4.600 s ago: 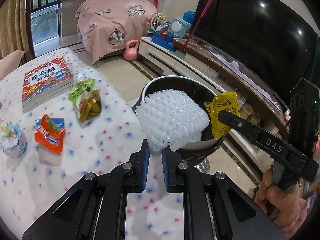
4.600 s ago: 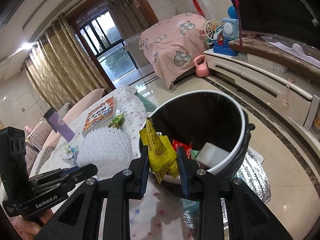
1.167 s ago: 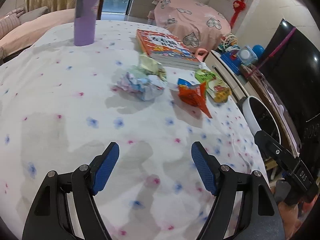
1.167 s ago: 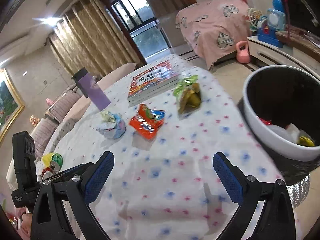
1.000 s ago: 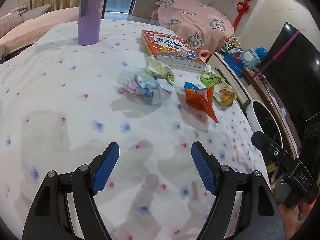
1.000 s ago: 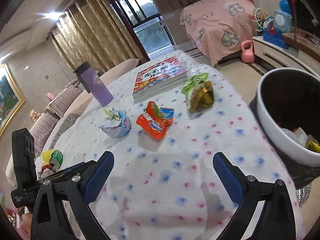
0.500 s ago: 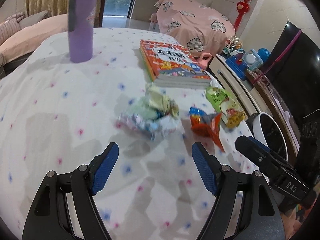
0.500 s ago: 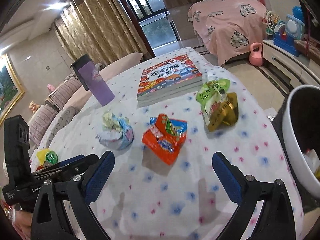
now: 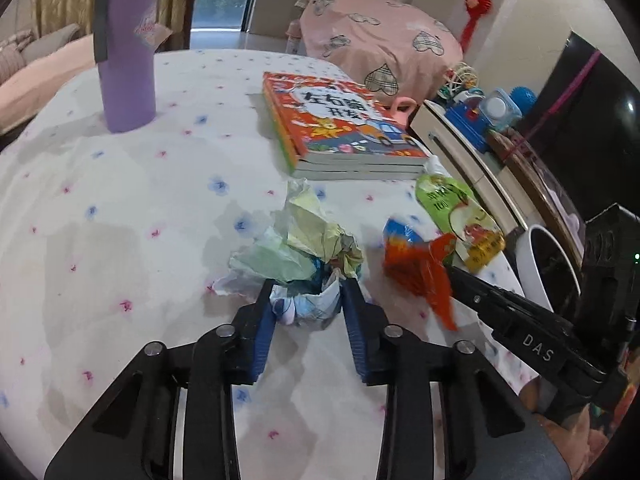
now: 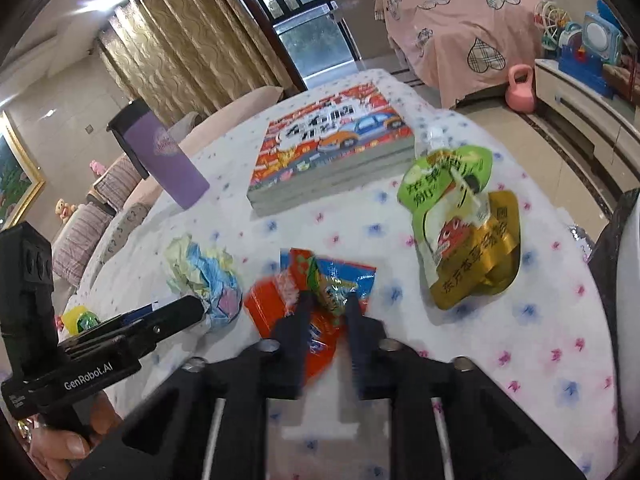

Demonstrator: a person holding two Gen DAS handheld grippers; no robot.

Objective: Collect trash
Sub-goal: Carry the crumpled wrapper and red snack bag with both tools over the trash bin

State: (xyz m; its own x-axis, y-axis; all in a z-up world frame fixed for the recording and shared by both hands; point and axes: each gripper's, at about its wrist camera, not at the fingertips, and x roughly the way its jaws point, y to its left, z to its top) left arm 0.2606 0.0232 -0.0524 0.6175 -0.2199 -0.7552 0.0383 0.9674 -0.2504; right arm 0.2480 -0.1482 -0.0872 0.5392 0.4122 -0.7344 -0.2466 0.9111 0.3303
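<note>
A crumpled paper ball (image 9: 304,248), pale green and blue, lies on the white flowered tablecloth (image 9: 120,208). My left gripper (image 9: 307,292) is closed around its near end. An orange and blue snack wrapper (image 10: 320,292) lies beside it, also in the left wrist view (image 9: 416,268). My right gripper (image 10: 327,304) is closed on that wrapper. A green and gold drink pouch (image 10: 460,224) lies to the right, free. The white-rimmed trash bin (image 9: 548,264) stands off the table's right edge.
A stack of orange children's books (image 9: 340,128) lies behind the trash. A purple bottle (image 9: 126,52) stands at the back left. A TV cabinet with toys (image 10: 588,64) and a pink covered sofa (image 10: 460,28) are beyond the table.
Both grippers moved forward to the trash and closed: the left on the paper ball, the right on the snack wrapper. About a second ago both were wide open and empty.
</note>
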